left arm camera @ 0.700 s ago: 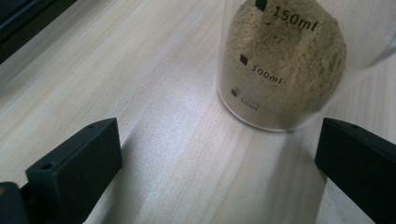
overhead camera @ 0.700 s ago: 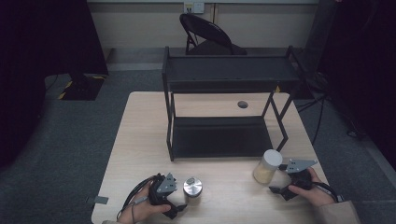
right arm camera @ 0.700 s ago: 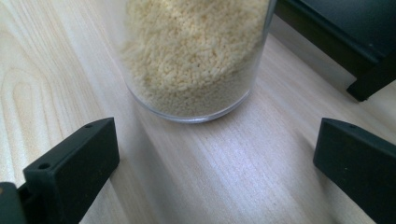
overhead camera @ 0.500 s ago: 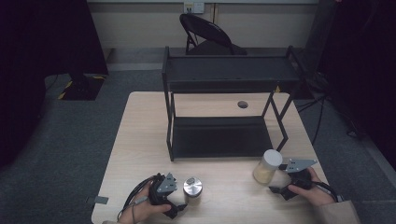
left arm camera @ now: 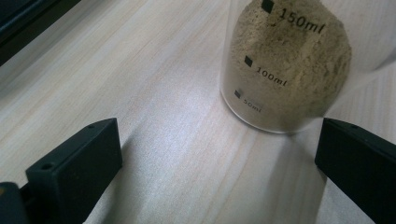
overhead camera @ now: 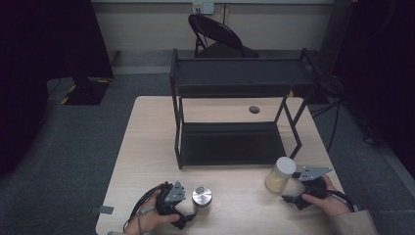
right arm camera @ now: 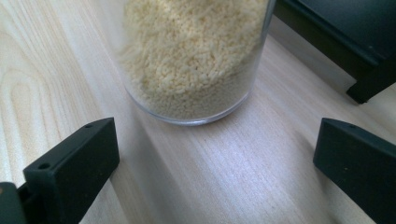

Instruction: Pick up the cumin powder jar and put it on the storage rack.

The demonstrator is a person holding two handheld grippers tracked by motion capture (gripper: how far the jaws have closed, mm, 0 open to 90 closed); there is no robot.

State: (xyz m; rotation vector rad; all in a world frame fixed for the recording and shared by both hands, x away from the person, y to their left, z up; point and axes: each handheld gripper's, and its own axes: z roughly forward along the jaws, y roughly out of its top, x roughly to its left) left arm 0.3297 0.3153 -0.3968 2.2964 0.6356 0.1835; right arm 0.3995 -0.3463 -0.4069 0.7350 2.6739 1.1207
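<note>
A clear measuring jar (left arm camera: pixel 285 65) holding brownish powder stands on the wooden table (overhead camera: pixel 147 147) just ahead of my left gripper (left arm camera: pixel 217 154), whose jaws are spread wide with only bare wood between them. From above this jar (overhead camera: pixel 201 198) shows a metal lid and sits just right of the left gripper (overhead camera: pixel 186 205). A second clear jar (right arm camera: pixel 194 56) with pale yellow grains stands in front of my right gripper (right arm camera: pixel 215 158), also open and holding nothing. In the high view this white-lidded jar (overhead camera: pixel 280 174) stands just left of the right gripper (overhead camera: pixel 292 188).
A black two-tier metal shelf (overhead camera: pixel 235 78) stands on the middle and far part of the table; its foot (right arm camera: pixel 364 88) is close to the grain jar. A small round hole (overhead camera: pixel 254 109) marks the tabletop behind it. A folding chair (overhead camera: pixel 215 34) stands beyond the table.
</note>
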